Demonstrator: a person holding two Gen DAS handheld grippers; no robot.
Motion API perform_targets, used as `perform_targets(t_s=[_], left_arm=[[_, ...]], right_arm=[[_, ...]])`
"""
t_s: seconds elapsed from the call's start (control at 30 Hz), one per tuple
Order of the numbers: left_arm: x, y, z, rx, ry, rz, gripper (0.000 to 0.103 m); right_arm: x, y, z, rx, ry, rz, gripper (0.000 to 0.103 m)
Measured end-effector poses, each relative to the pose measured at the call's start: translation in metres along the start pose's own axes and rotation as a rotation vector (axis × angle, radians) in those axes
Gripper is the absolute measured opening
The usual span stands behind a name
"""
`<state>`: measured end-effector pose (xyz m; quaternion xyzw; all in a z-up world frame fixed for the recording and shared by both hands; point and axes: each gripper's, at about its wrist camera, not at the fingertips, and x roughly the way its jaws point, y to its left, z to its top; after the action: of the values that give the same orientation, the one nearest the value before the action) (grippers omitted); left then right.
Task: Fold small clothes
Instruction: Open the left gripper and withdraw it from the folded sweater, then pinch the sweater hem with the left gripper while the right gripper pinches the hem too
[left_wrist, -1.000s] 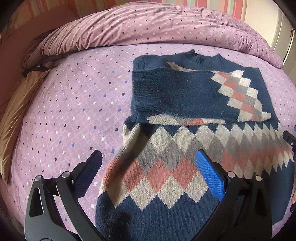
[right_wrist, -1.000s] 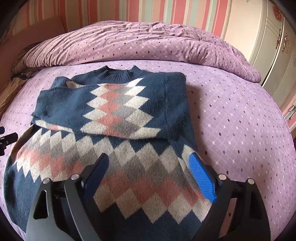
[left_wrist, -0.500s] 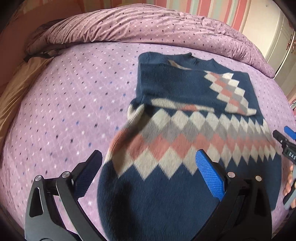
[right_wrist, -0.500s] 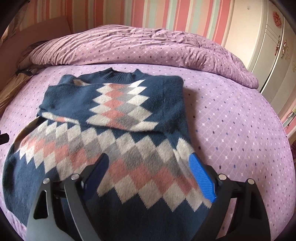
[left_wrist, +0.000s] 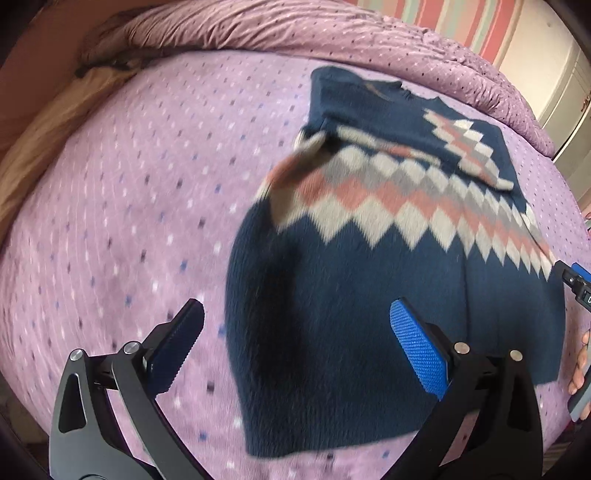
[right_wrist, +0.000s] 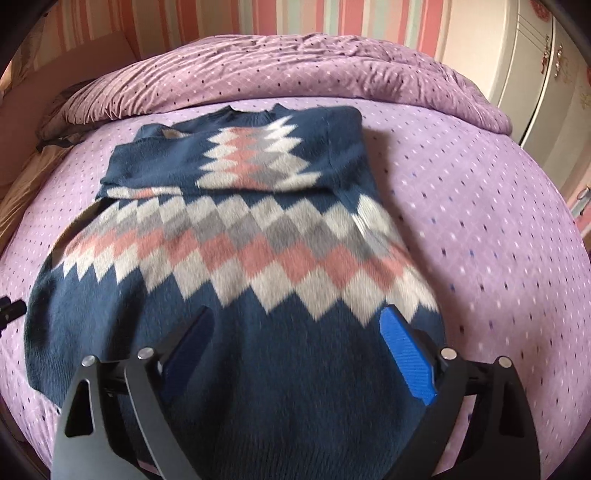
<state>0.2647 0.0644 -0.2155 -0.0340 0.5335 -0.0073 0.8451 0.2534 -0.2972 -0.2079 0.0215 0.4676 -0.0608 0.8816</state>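
Sweater (right_wrist: 236, 280) lies flat on the bed (right_wrist: 480, 229), sleeves already folded across the chest, neck twd the rumpled duvet (right_wrist: 295, 70), hem twd the cameras.

Change since a sec ago: both views have pulled back twd the hem end. Earlier the diamond band filled the space btwn the jaws; now the plain navy lower body does, and in the left view the hem edge + left bottom corner show below. Garment itself hasn't shifted, sleeve fold looks the same.

Left gripper (left_wrist: 295, 347): jaws wide open, holding nothing, hovering over the sweater's left lower part; one finger over bare bedsheet, the other over navy knit. Left view is motion-blurred, so it seems mid-move.

Right gripper (right_wrist: 295, 354): jaws also wide apart, empty, over the right lower body. Its tip shows at the right edge of the left view, w/ a bit of the person's hand (left_wrist: 581, 363) beside it.

Meaning for task: probably lining up on the hem corners for the bottom-to-top fold. Not gripped yet. Thick knit, so each pinch likely needs both layers, else only the top layer lifts.
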Motion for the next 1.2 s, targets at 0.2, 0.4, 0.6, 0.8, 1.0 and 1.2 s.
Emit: perform_targets(t_s=[0.2,0.4,0.6,0.8,1.0,1.2], left_arm=[[0.003,0.019,-0.046,-0.036,0.081,0.024,0.100],[0.008,0.028,-0.076,-0.072,0.116,0.003,0.100],[0.014,0.033,-0.086,-0.131,0.116,-0.072,0.100],[0.021,0.016,-0.080,-0.072,0.123,-0.048,0.076],[0.022,0.006,-0.077,-0.074,0.143,-0.077,0.045],[0.018,0.011,-0.077,-0.116,0.154,-0.120,0.021]], right_arm=[[-0.001,0.005,-0.017,-0.046,0.042,-0.035,0.092],[-0.007,0.015,-0.022,-0.085,0.055,-0.029,0.092],[-0.012,0.026,-0.021,-0.141,0.039,-0.036,0.092],[-0.010,0.026,-0.027,-0.153,0.051,-0.041,0.092],[-0.013,0.015,-0.033,-0.126,0.056,-0.050,0.092],[-0.015,-0.003,-0.041,-0.112,0.068,-0.083,0.092]])
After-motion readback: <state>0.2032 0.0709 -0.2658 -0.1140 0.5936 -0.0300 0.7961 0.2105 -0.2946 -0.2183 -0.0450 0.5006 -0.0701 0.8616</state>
